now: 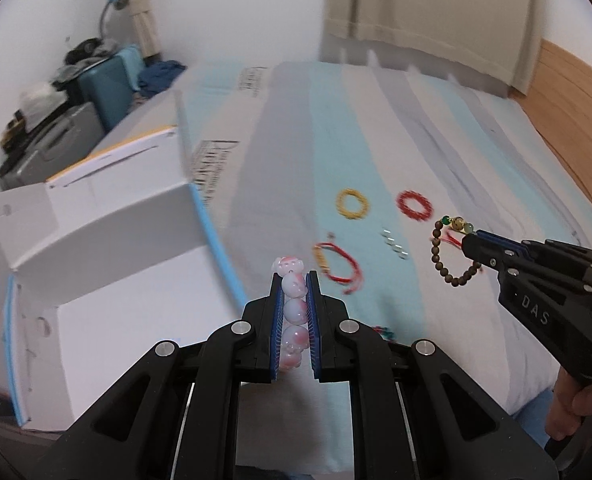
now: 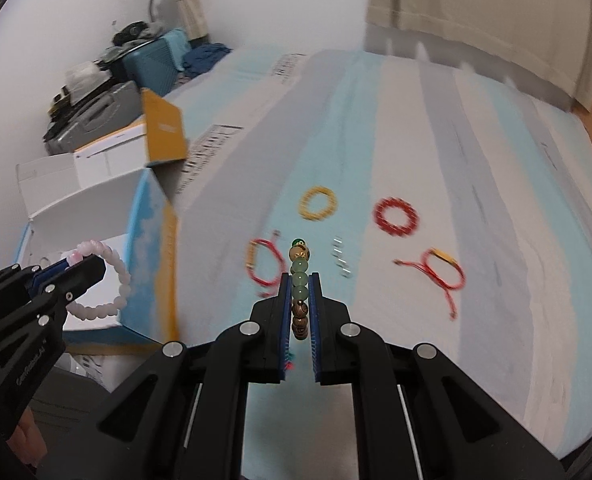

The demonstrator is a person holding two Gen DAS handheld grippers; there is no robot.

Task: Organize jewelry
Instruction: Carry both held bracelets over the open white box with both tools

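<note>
Pink bead bracelet [image 1: 294,312] pinched in left fingers [image 1: 275,320]; right fingers [image 2: 284,312] pinching wooden bead bracelet [image 2: 299,292].

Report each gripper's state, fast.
Left gripper: closed on the pink bead bracelet.
Right gripper: closed on the brown and green bead bracelet.

2 bead rings [image 2: 317,203] are lying on the bed [image 2: 495,200] behind 2 cord bracelets [image 2: 266,266], with the open box [image 2: 152,240] sitting to their left.
</note>
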